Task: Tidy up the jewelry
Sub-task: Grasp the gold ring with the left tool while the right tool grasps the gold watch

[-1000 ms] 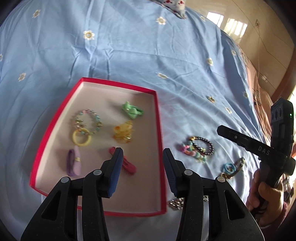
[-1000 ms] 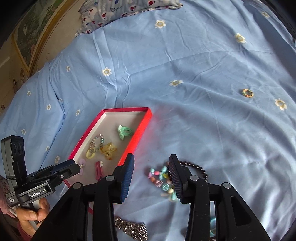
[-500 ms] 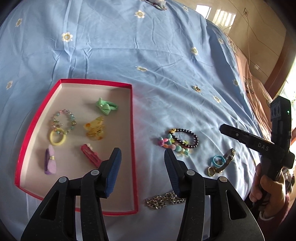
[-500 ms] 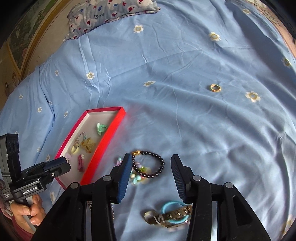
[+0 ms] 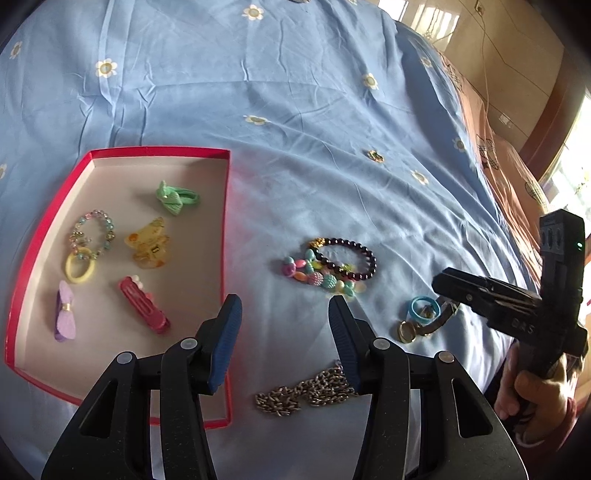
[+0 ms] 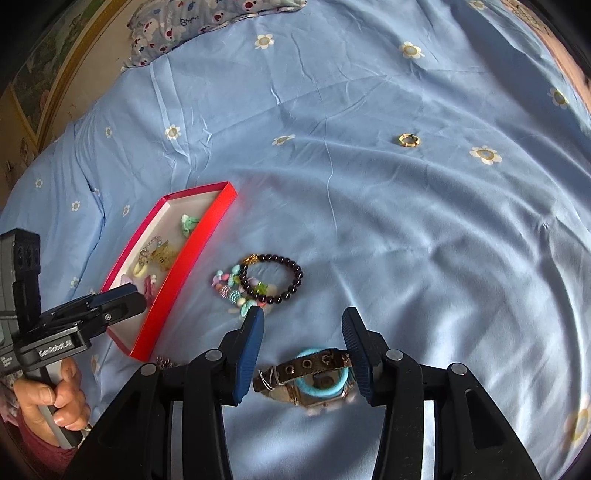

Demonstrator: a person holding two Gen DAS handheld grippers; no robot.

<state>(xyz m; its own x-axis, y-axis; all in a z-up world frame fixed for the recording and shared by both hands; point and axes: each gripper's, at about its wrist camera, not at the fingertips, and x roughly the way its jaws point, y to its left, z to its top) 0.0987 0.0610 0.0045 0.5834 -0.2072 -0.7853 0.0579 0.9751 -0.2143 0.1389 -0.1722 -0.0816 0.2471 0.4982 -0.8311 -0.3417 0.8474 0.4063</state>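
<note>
A red tray [image 5: 225, 221] [image 6: 192, 254] on the blue bedsheet holds a green hair tie [image 5: 175, 195], an amber clip [image 5: 149, 247], a red clip [image 5: 144, 306] and other pieces. To its right lie a dark bead bracelet [image 5: 364, 254] [image 6: 295, 273], a colourful bead bracelet [image 5: 317, 278], a silver chain [image 5: 306, 393], a strap watch [image 6: 314, 363] under a blue ring [image 6: 321, 387], and, farther off, a gold ring [image 6: 409, 140]. My left gripper [image 5: 283, 306] hangs open above the sheet between tray and chain. My right gripper [image 6: 303, 321] is open over the watch, its pads clear of it.
A patterned pillow [image 6: 207, 18] lies at the bed's far end. An orange blanket [image 5: 517, 192] covers the bed's right side. A hand [image 6: 55, 398] grips the left tool's handle and another hand [image 5: 532, 398] grips the right tool's.
Both grippers have moved right, away from the tray and over the loose jewellery. The watch and blue ring now sit between the right fingers. Both jaws stand a little wider.
</note>
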